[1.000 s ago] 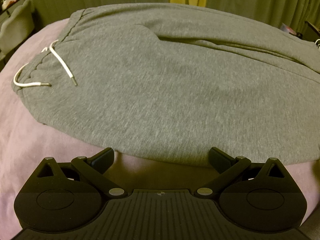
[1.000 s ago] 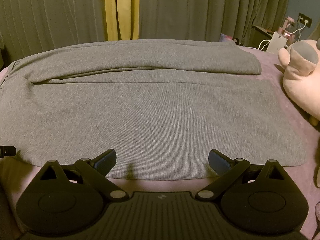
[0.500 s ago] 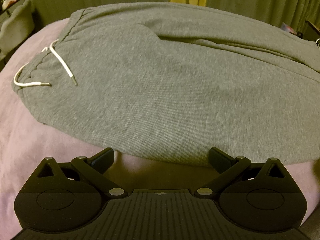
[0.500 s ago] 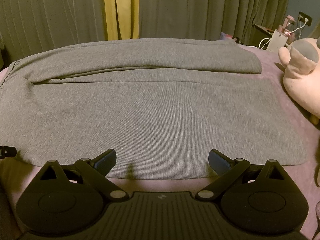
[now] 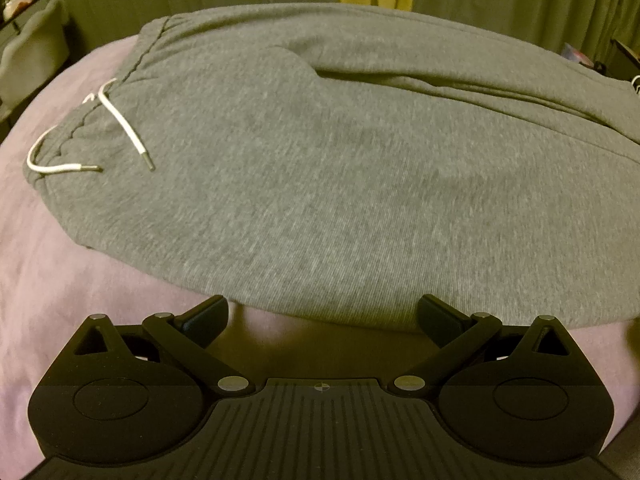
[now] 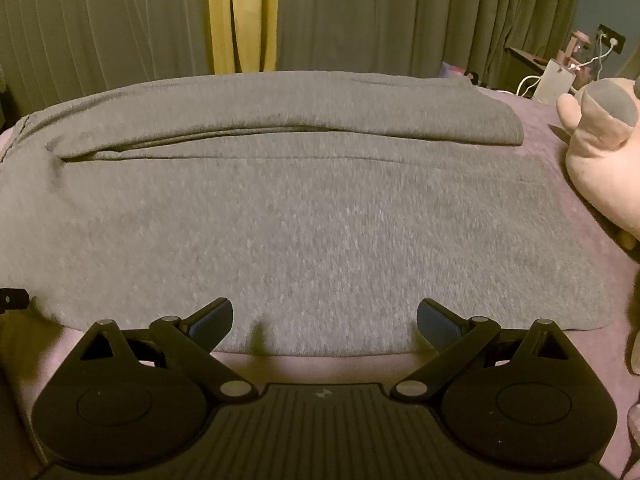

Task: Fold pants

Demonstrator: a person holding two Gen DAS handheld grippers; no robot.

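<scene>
Grey sweatpants [image 5: 340,168] lie flat on a pink-purple bed [image 5: 60,280], waistband to the left with a white drawstring [image 5: 120,124]. The two legs lie side by side and run to the right; their cuff ends show in the right wrist view [image 6: 320,216]. My left gripper [image 5: 323,318] is open and empty at the near edge of the hip part. My right gripper [image 6: 325,320] is open and empty at the near edge of the near leg, fingertips over the fabric hem.
A pink plush toy [image 6: 600,168] lies on the bed to the right of the leg ends. Green and yellow curtains [image 6: 240,16] hang behind the bed. A nightstand with cables [image 6: 560,76] stands at the far right. A chair [image 5: 28,56] stands at the far left.
Both grippers have crept slightly forward toward the pants' near edge. Both stay open and the pants have not moved.
</scene>
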